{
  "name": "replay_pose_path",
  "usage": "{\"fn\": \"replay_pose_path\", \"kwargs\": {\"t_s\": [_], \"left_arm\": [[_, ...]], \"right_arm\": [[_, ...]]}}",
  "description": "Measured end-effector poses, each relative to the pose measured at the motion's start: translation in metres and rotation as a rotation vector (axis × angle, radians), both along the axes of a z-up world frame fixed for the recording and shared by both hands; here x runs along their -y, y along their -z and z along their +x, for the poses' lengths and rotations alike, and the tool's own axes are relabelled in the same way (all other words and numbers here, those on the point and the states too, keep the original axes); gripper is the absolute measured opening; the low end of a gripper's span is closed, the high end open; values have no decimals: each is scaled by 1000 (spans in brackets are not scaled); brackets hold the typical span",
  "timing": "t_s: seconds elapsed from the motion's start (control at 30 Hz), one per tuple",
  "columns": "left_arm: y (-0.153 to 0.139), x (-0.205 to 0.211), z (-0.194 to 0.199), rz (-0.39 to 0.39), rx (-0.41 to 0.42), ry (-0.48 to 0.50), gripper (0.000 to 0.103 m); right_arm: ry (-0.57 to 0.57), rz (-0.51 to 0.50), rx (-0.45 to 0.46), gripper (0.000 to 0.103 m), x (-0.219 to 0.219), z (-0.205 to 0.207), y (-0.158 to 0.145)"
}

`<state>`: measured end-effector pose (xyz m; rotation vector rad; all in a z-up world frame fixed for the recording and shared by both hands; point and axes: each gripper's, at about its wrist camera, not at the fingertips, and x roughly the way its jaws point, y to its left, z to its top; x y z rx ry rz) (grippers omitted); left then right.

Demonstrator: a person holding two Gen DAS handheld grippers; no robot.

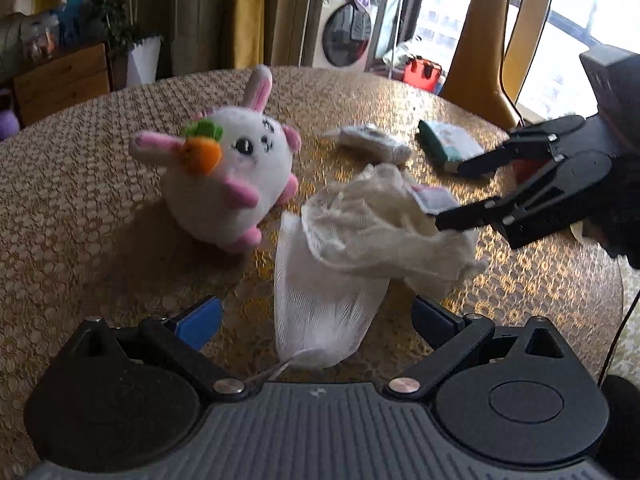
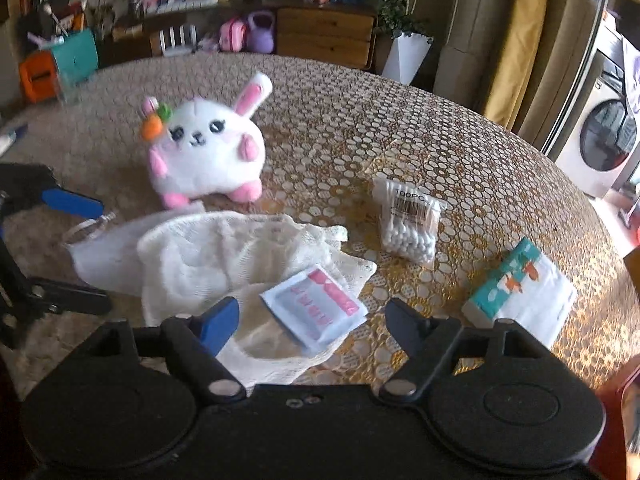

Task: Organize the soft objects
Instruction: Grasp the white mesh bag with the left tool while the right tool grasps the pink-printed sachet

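A white mesh bag [image 1: 328, 304] [image 2: 104, 252] lies on the round table with a cream net cloth [image 1: 384, 232] [image 2: 240, 256] bunched over its far end. A small white-and-pink packet [image 2: 314, 311] [image 1: 434, 199] rests on the cloth. A white plush bunny [image 1: 228, 176] [image 2: 208, 152] with a carrot sits beyond. My left gripper [image 1: 318, 314] is open, its fingers either side of the mesh bag. My right gripper [image 2: 312, 320] [image 1: 452, 194] is open, its fingers either side of the packet, low over the cloth.
A bag of cotton swabs [image 2: 408, 216] [image 1: 372, 140] and a teal tissue pack [image 2: 520, 296] [image 1: 448, 144] lie on the gold patterned tablecloth [image 2: 400, 128] to the right. A yellow chair [image 1: 480, 60], a washing machine [image 1: 344, 32] and a wooden dresser [image 2: 324, 36] stand beyond the table.
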<state>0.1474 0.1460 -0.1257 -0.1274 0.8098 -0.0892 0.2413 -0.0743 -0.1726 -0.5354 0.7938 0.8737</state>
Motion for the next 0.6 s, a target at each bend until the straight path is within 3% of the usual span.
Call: {"fn": "replay_pose_path", "kwargs": {"t_s": [0.17, 0.3, 0.47, 0.6], "left_arm": [[9, 0, 5, -12, -28, 41, 102], [17, 0, 11, -7, -31, 8, 101], [19, 3, 15, 0, -16, -4, 101], [17, 3, 16, 7, -4, -21, 87]], "right_arm": [[-32, -42, 1, 74, -8, 11, 11], [3, -17, -39, 73, -7, 21, 18], [6, -13, -40, 64, -7, 19, 20], [3, -4, -41, 60, -7, 17, 19]]}}
